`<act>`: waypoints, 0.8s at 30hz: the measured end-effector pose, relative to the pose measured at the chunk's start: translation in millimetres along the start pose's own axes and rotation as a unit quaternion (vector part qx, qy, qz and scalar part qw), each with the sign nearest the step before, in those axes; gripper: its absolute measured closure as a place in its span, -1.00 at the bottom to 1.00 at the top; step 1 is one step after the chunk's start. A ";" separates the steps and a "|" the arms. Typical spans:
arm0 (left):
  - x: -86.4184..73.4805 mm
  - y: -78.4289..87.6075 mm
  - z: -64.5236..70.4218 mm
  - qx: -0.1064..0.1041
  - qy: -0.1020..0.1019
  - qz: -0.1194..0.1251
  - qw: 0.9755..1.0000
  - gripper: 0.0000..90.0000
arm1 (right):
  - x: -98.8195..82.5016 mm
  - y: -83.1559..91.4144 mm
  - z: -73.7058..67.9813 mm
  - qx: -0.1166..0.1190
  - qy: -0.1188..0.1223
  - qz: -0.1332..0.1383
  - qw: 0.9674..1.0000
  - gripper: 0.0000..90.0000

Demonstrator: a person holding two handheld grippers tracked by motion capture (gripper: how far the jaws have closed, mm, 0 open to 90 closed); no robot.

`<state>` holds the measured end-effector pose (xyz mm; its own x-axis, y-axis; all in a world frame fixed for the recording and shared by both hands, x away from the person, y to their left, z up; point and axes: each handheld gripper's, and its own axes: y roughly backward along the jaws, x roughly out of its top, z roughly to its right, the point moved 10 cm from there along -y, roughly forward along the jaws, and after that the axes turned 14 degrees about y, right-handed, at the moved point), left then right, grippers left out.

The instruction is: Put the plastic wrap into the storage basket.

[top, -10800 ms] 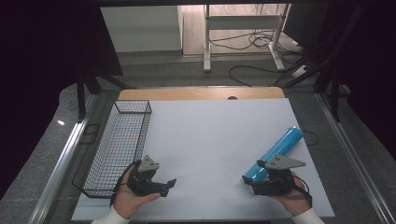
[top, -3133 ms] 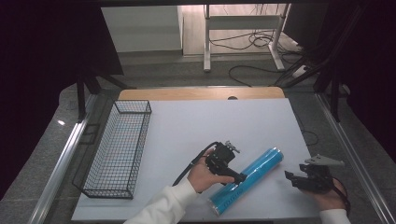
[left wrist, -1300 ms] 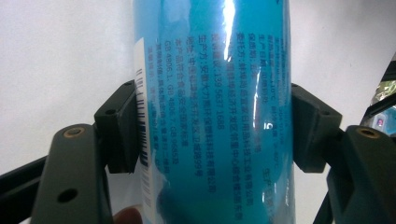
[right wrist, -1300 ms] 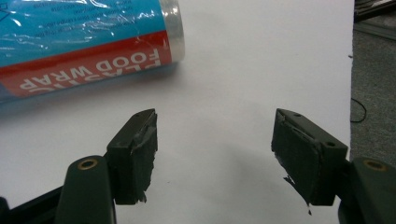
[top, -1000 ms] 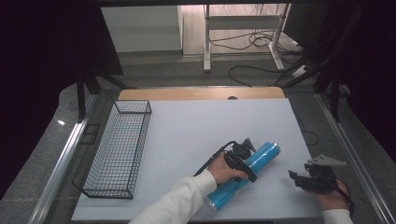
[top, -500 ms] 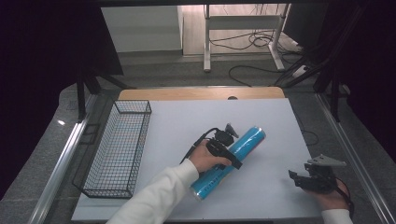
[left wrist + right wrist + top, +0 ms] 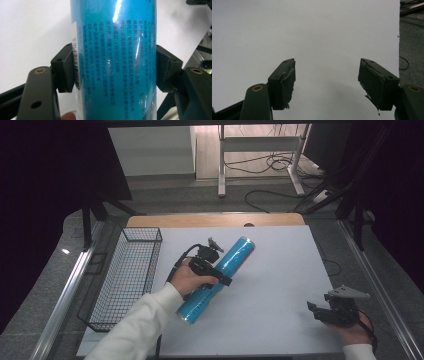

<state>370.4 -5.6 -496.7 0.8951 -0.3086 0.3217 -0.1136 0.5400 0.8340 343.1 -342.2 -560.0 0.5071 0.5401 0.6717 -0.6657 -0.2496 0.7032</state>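
A long blue tube point(image 7: 220, 275) with printed text is held off the white table, slanting from lower left to upper right. My left gripper point(image 7: 212, 266) is shut on its middle; in the left gripper view both pads press the tube point(image 7: 113, 60) from either side. My right gripper point(image 7: 320, 311) rests near the table's front right corner, apart from the tube. In the right gripper view its jaws stand open point(image 7: 327, 80) over bare white table with nothing between them.
A black wire basket point(image 7: 125, 275) stands along the table's left side, a short way left of the tube. The white sheet point(image 7: 280, 270) covers the tabletop. Cables and a desk frame point(image 7: 260, 150) lie on the floor beyond the far edge.
My left gripper has carried the tube leftward and away from the person, toward the basket side. The right gripper has stayed put at the front right.
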 end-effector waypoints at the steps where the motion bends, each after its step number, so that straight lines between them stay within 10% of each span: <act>1: 0.0 3.1 -3.0 0.000 0.001 0.002 1.000 -0.30 | 1.7 0.7 -0.2 0.000 0.002 0.005 1.000 -0.32; 24: -12.2 94.3 -76.2 0.021 0.059 0.071 0.996 -0.30 | 6.3 1.5 -5.4 0.006 0.003 0.008 1.000 -0.33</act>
<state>381.7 108.8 -456.2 0.9132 -0.1360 0.3841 -0.2574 0.5381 0.8026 342.3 -334.9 -556.0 0.4938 0.5407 0.6810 -0.6667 -0.2673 0.6957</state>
